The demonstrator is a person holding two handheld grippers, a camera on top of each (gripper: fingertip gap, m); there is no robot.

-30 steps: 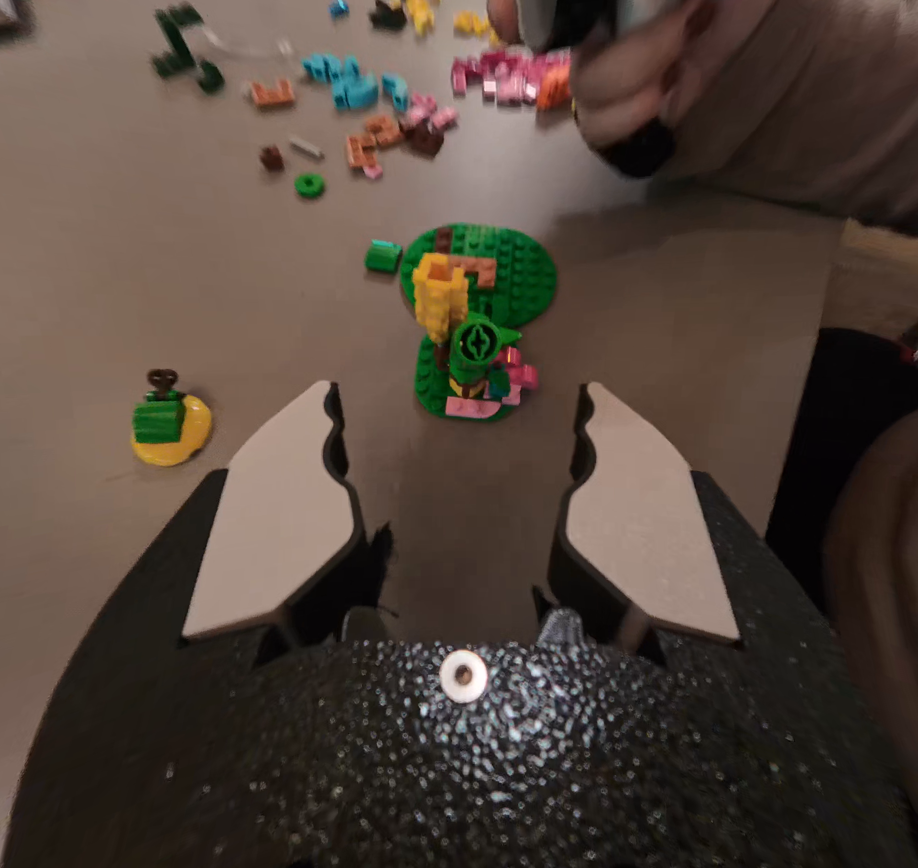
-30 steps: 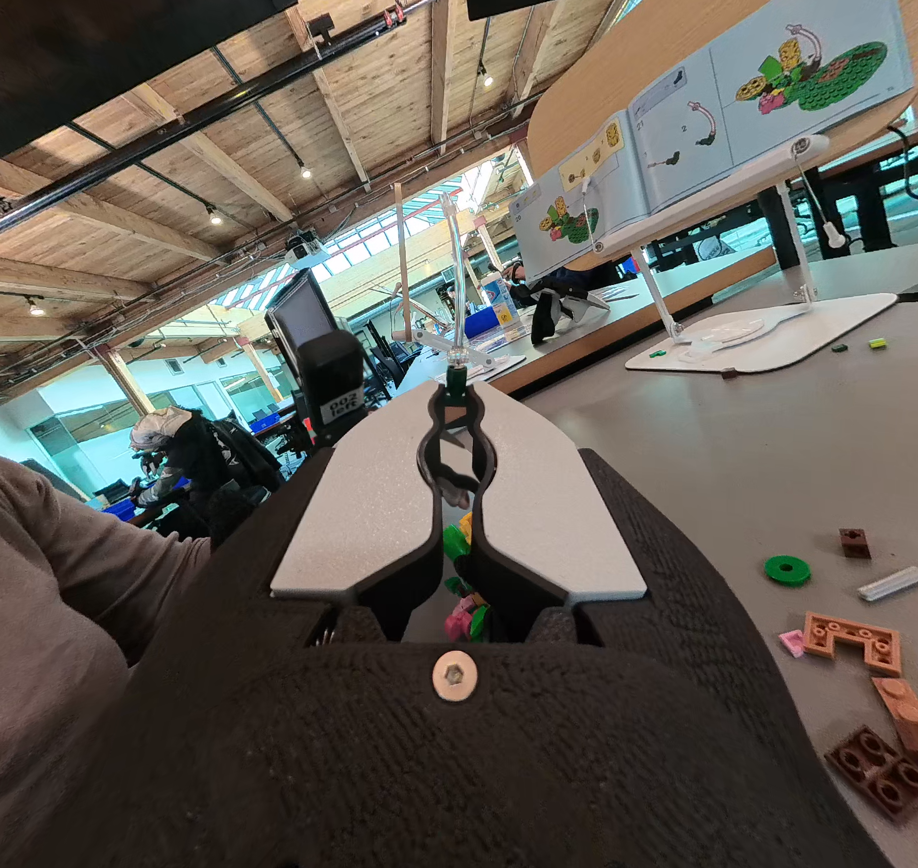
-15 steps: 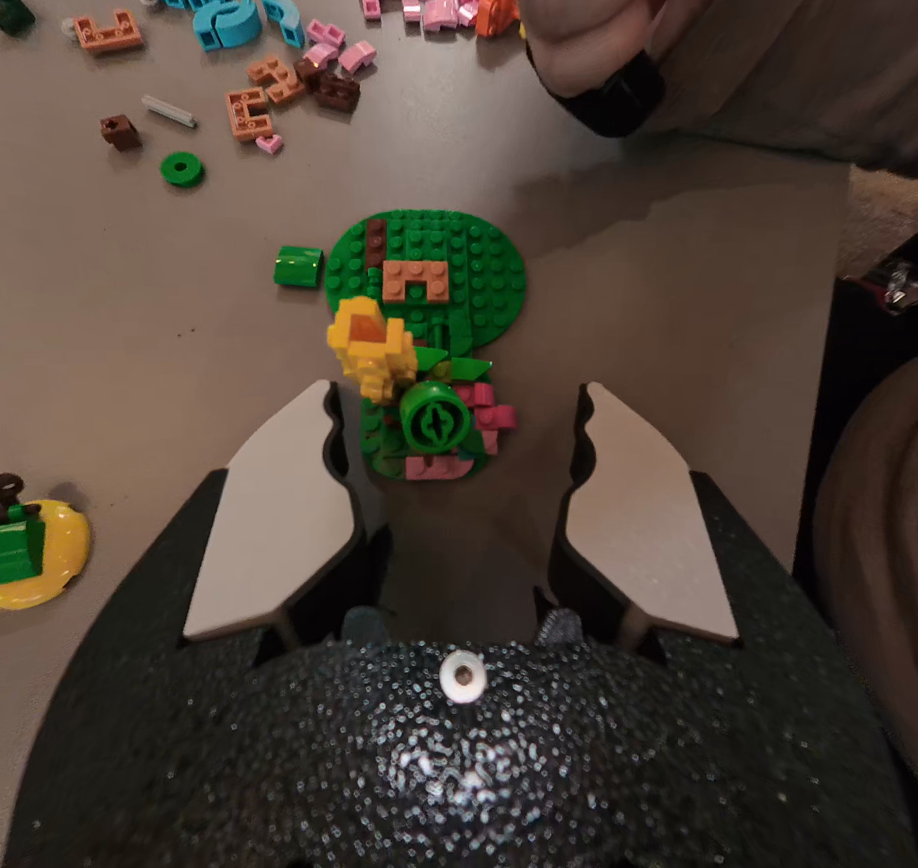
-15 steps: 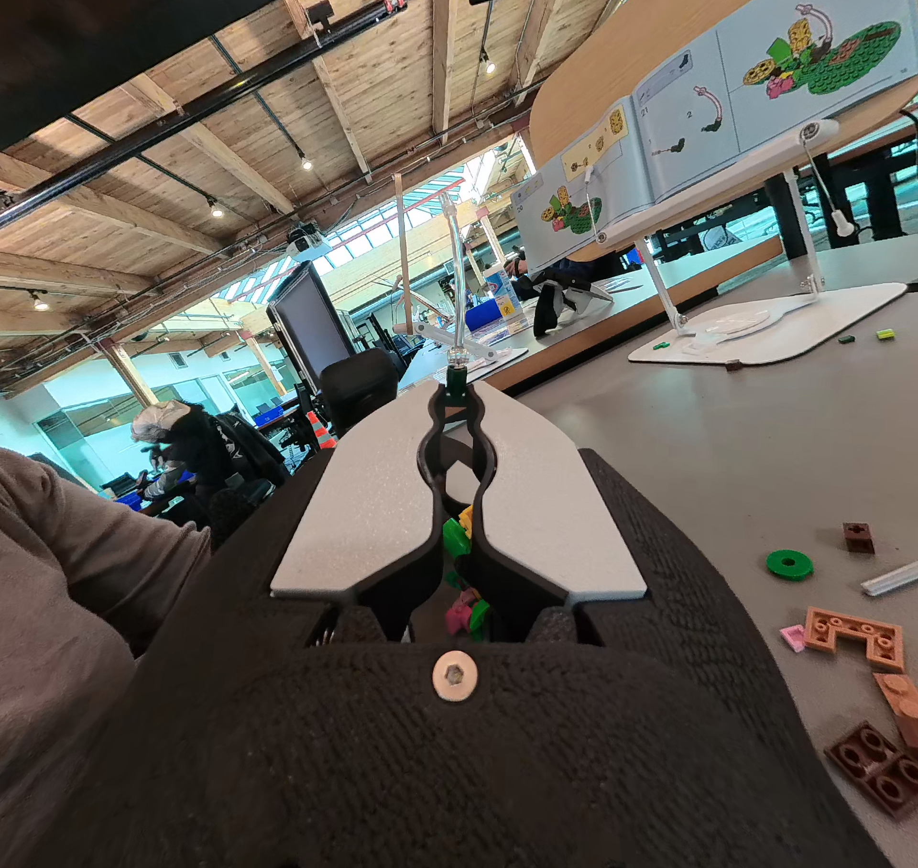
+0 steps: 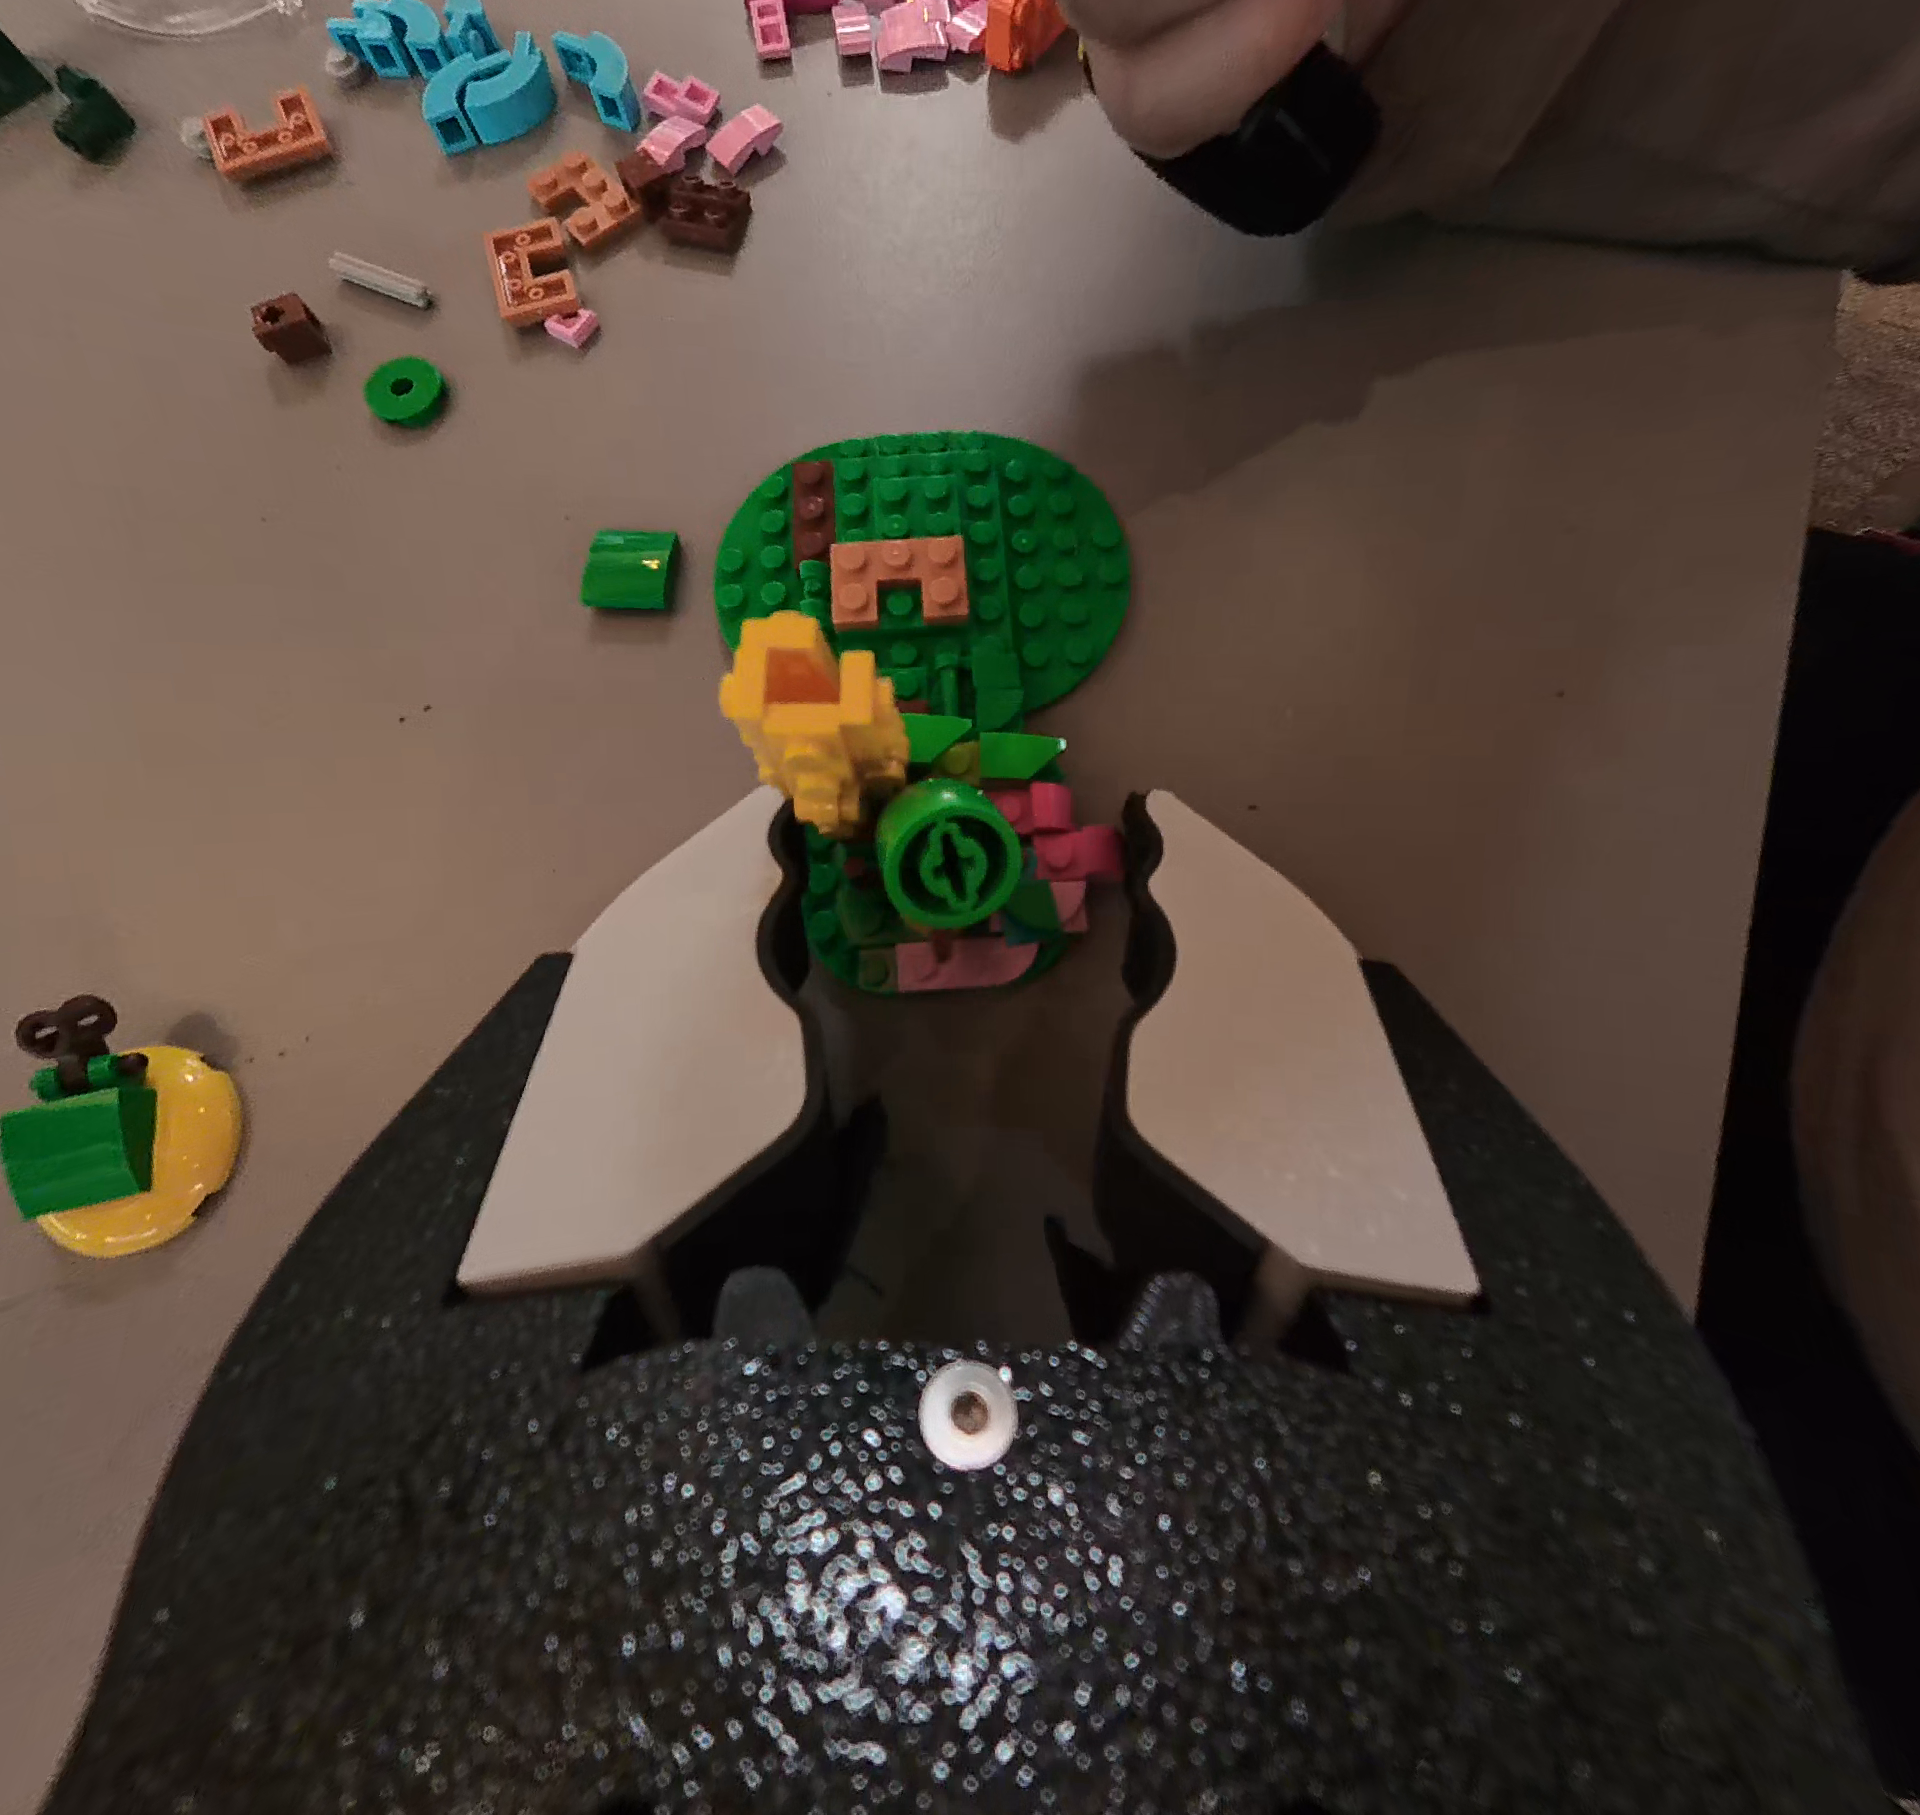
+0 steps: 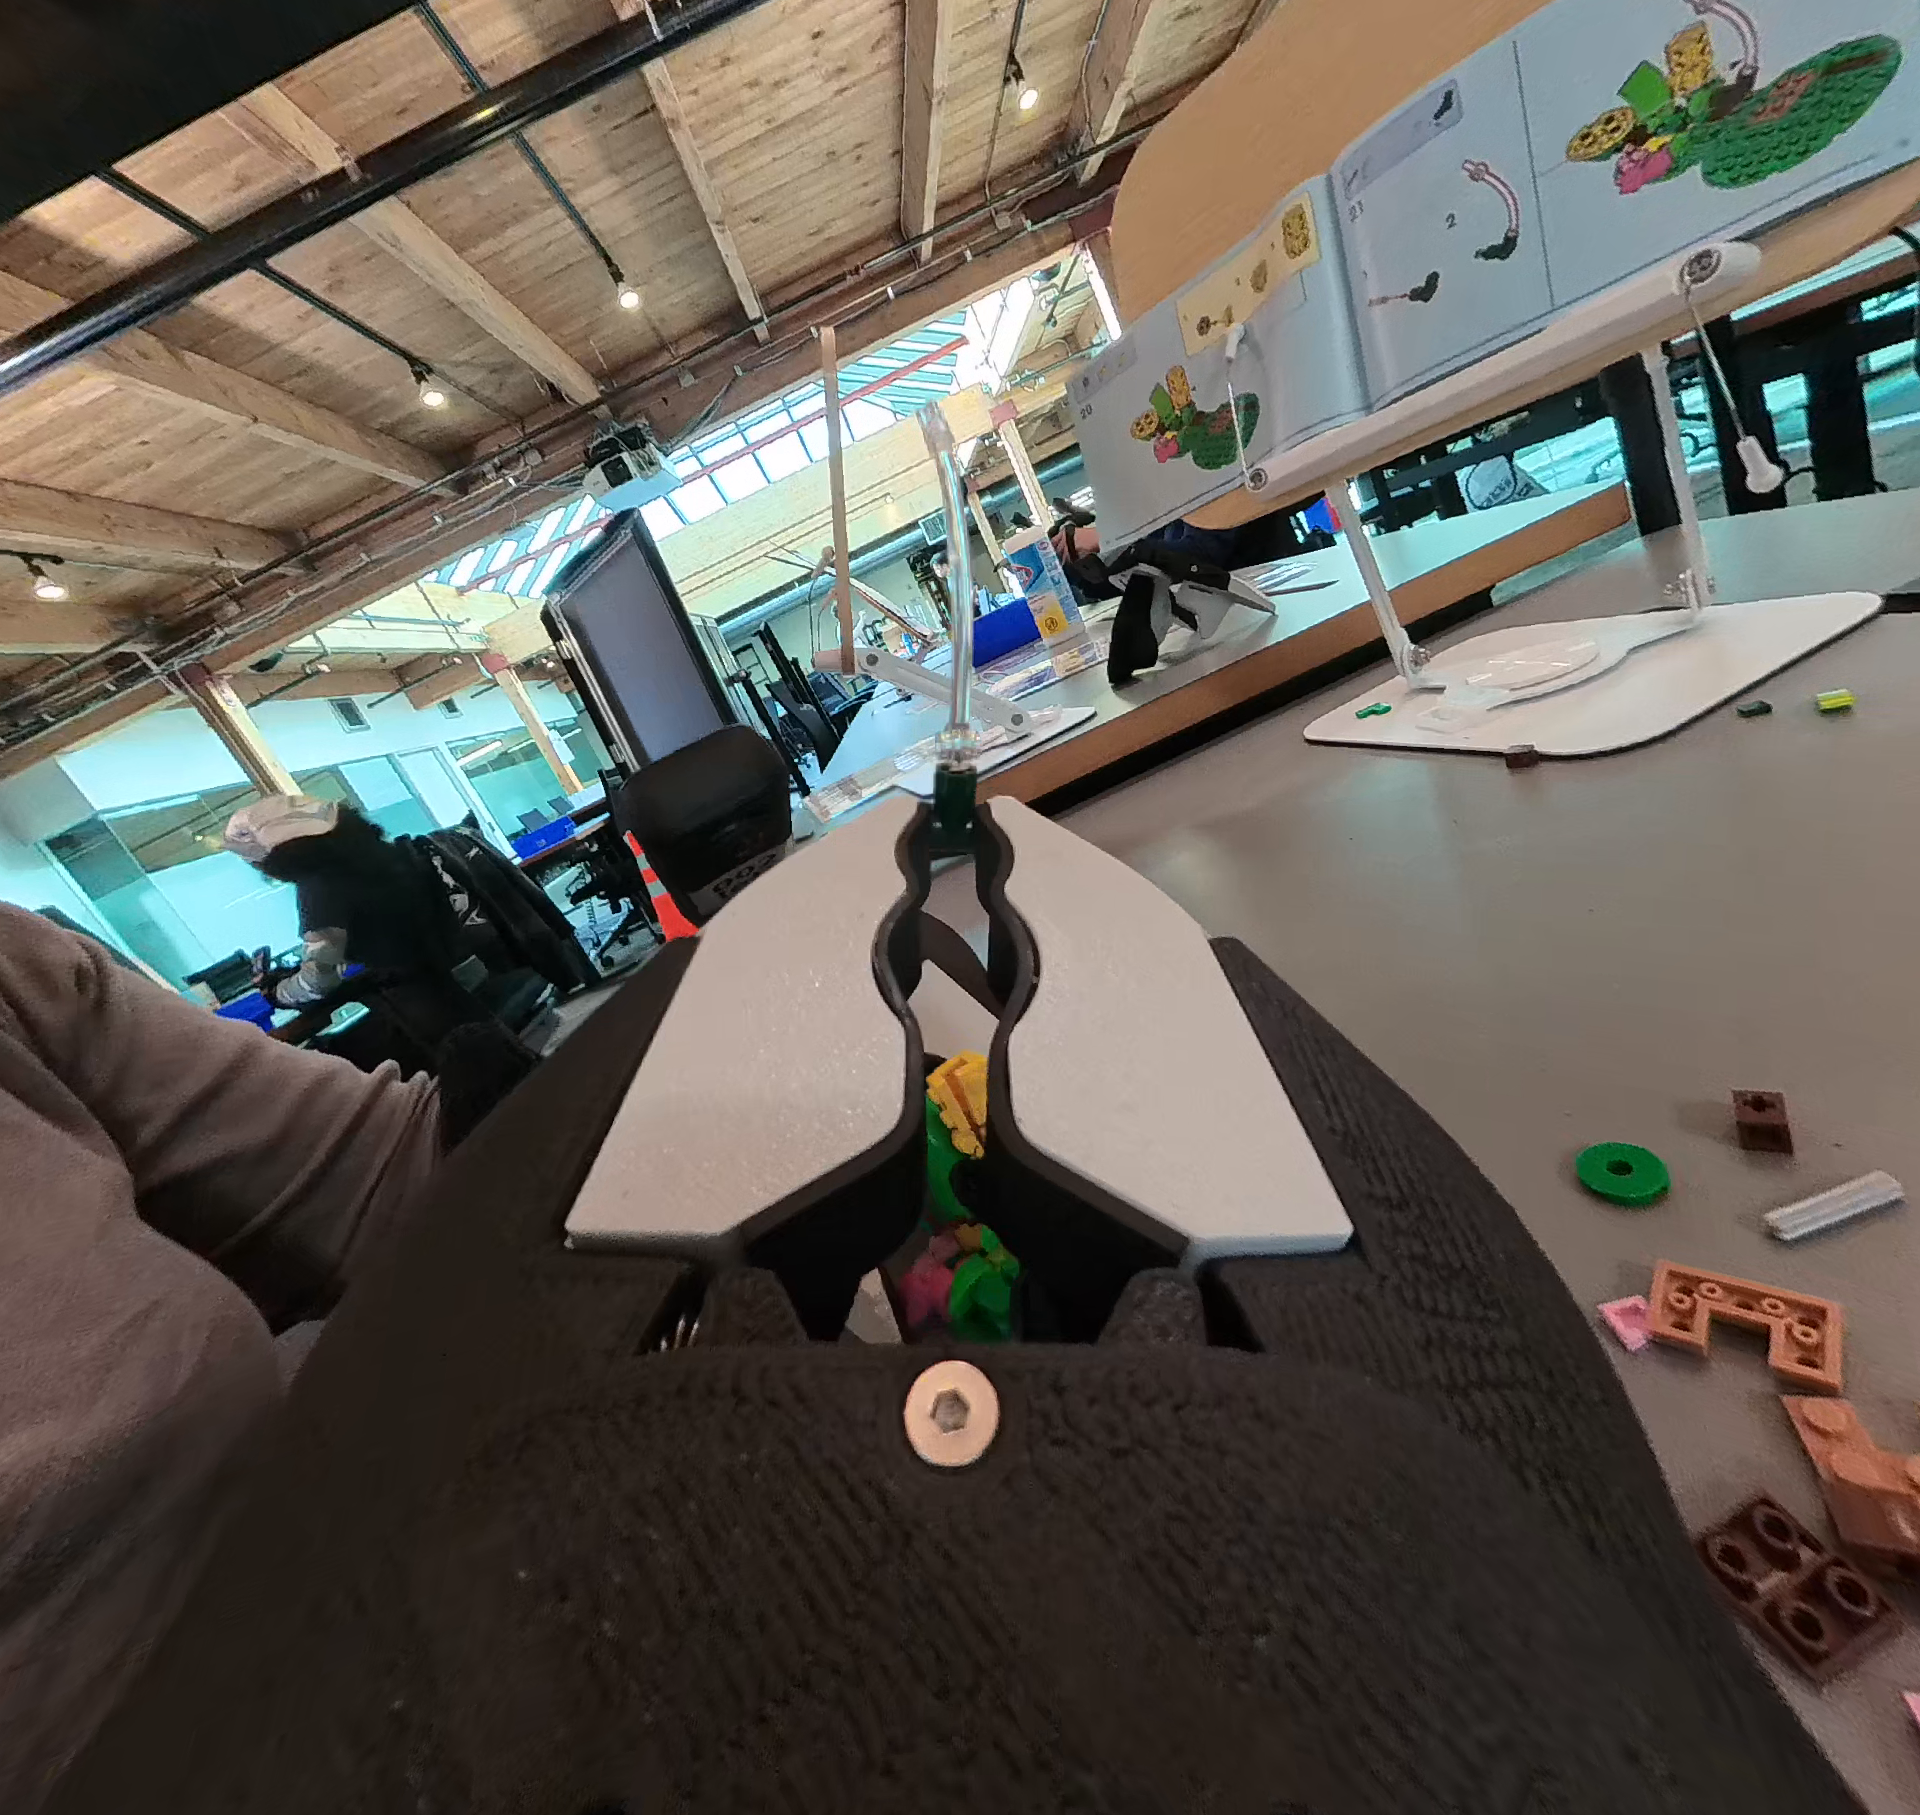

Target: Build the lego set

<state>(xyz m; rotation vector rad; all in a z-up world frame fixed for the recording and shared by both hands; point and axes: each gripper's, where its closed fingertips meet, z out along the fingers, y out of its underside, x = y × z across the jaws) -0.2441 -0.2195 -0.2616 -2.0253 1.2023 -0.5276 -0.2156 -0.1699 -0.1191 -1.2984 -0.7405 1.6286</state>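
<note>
The lego build stands on a green baseplate (image 5: 1049, 560) in the left wrist view, with a yellow flower (image 5: 810, 716), a round green piece (image 5: 948, 866) and pink bricks on its near end. My left gripper (image 5: 956, 820) is open, its fingers on either side of that near end, close to its sides; I cannot tell if they touch. My right gripper (image 6: 954, 815) is shut on a dark green piece with a clear curved stem (image 6: 951, 570) that points up. Part of the build (image 6: 961, 1121) shows through the gap behind its fingers.
Loose bricks lie beyond the build: blue (image 5: 478, 82), pink (image 5: 894, 9), tan (image 5: 530, 269), a green ring (image 5: 405, 391), a green slope brick (image 5: 629, 570). A yellow dish with green parts (image 5: 156, 1173) sits left. A hand (image 5: 1195, 20) is at the top right. An instruction booklet (image 6: 1662, 155) rests on a stand. About 15 centimeters separates my left fingertips from my right. To reach the green slope brick (image 5: 629, 570) in a straight line is about 5 centimeters for my left fingers, about 12 centimeters for my right.
My left gripper has moved forward and down over the build, and its jaws have narrowed around the near end. The right gripper still holds the stem piece, nearly still.
</note>
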